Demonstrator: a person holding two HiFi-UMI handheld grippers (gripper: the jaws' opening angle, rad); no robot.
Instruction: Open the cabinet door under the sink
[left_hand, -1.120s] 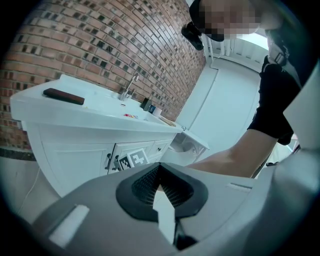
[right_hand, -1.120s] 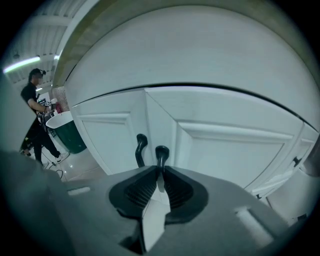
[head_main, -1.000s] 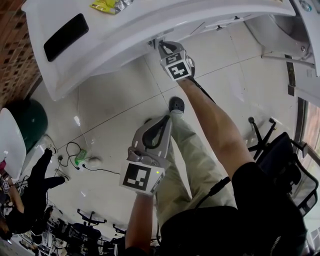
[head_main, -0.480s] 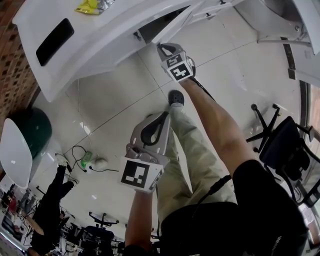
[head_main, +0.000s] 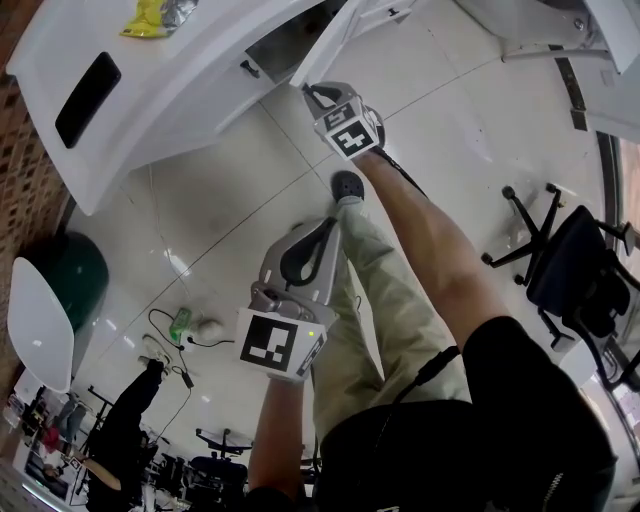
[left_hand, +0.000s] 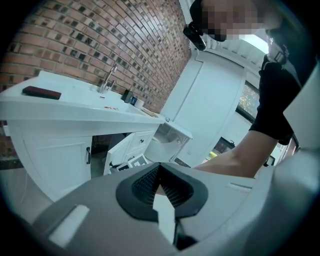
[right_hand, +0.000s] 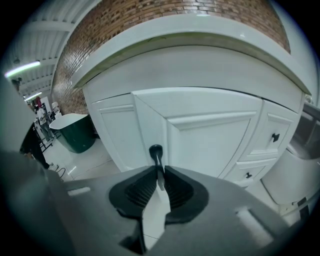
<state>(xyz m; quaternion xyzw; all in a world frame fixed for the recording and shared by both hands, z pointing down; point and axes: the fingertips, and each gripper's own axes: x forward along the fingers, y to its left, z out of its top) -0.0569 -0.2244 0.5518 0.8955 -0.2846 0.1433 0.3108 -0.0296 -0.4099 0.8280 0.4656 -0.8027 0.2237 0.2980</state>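
The white vanity (head_main: 170, 95) has its under-sink cabinet door (head_main: 338, 35) swung partly out, with a dark opening (head_main: 285, 38) behind it. My right gripper (head_main: 313, 93) is shut on the door's black handle (right_hand: 156, 151); in the right gripper view the pads (right_hand: 172, 187) pinch the handle's stem in front of the door panel (right_hand: 215, 137). My left gripper (head_main: 328, 230) hangs in mid-air over the floor, well short of the vanity, its jaws shut with nothing between them (left_hand: 159, 170). The left gripper view shows the open door (left_hand: 120, 149) and the neighbouring shut door's handle (left_hand: 88, 155).
A black phone (head_main: 88, 85) and a yellow packet (head_main: 150, 15) lie on the counter near the faucet (left_hand: 107, 82). Drawers with black knobs (right_hand: 274, 136) sit right of the door. A green tub (head_main: 65, 280), an office chair (head_main: 575, 270) and floor cables (head_main: 185, 325) surround me; my shoe (head_main: 347, 186) stands below the door.
The right gripper has pulled the handle toward me and the cabinet door has swung further out, showing more of the dark opening. The left gripper drifted slightly.
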